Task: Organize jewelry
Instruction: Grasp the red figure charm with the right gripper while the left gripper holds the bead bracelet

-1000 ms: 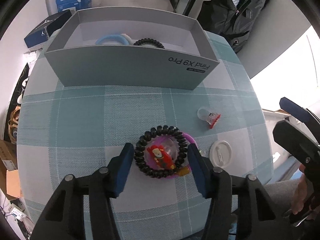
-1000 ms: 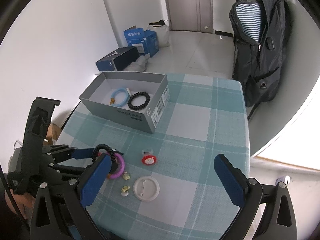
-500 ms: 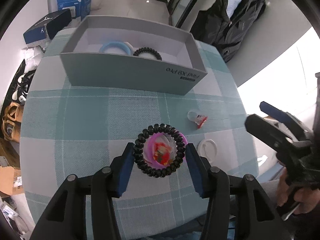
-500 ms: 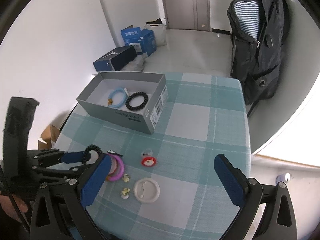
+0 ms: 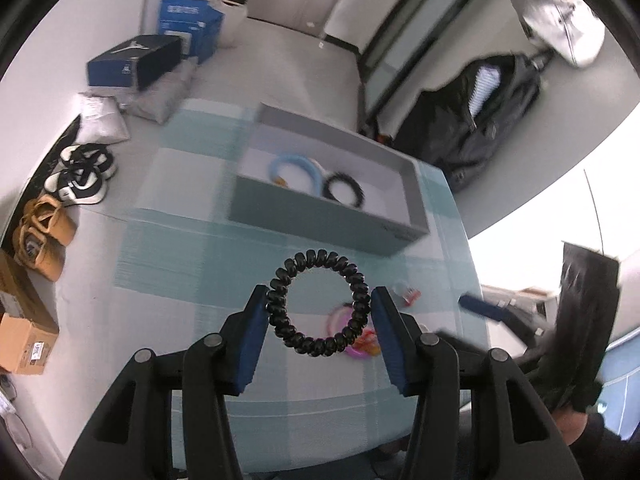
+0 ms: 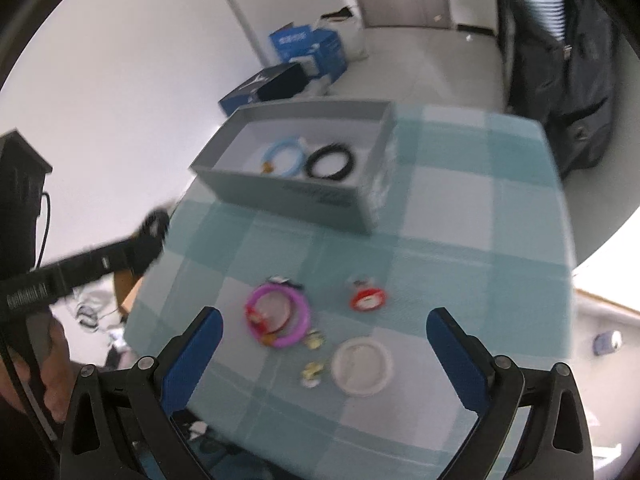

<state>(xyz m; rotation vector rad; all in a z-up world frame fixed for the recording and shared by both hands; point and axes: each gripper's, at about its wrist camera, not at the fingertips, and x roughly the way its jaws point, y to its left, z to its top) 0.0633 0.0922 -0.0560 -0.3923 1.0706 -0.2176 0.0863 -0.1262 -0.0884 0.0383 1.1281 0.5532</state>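
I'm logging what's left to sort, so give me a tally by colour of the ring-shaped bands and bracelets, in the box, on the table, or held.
Black: 2, spiral band held in the left gripper, black band in the grey box
Blue: 1, blue ring in the box
Pink: 1, pink bracelet on the table
Total: 4

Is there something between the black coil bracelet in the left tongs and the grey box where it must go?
Nothing visible blocks the way. The left tongs hold the black coil bracelet above the table, and only bare checked tablecloth lies before the grey box. The box is open on top; its near wall must be cleared.
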